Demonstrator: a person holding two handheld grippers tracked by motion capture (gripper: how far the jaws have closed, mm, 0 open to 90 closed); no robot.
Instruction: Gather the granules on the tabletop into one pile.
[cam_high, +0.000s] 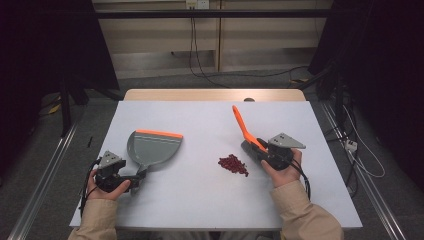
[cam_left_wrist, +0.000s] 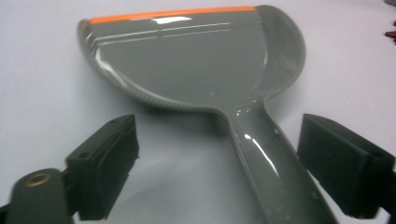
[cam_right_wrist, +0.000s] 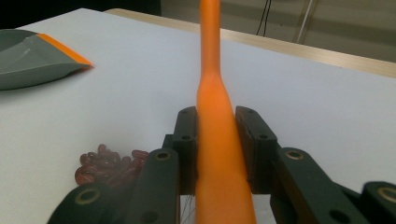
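A person seated at a white table (cam_high: 210, 200) works a hand-held gripper in each hand, sleeves entering from the 6 o'clock edge of the high view. The left gripper (cam_high: 134, 183), at about 8 o'clock on the tabletop, has its jaws spread wide; in the left gripper view the two black pads stand on either side of the handle of a grey dustpan (cam_left_wrist: 196, 65), the pad at 3 o'clock just beside the handle, the one at 9 o'clock apart from it. The dustpan lies flat with its orange lip (cam_left_wrist: 173, 13) at 12 o'clock, facing away from the person.

The right gripper (cam_high: 261, 145), at about 4 o'clock on the table, pinches the orange handle of a brush (cam_high: 242, 127), its jaws pressed against both sides of the handle (cam_right_wrist: 215, 135), which rises toward 12 o'clock in the right gripper view. The brush's dark head sits low beside the gripper, partly hidden by it.

Between the two tools, nearer the brush, a small heap of red beans (cam_high: 233, 164) rests on the table, at 9 o'clock from the right hand (cam_high: 285, 172).

Beyond the far edge, black cables (cam_high: 200, 65) trail across the floor below a pale wall panel (cam_high: 165, 37), and dark stands flank the table.
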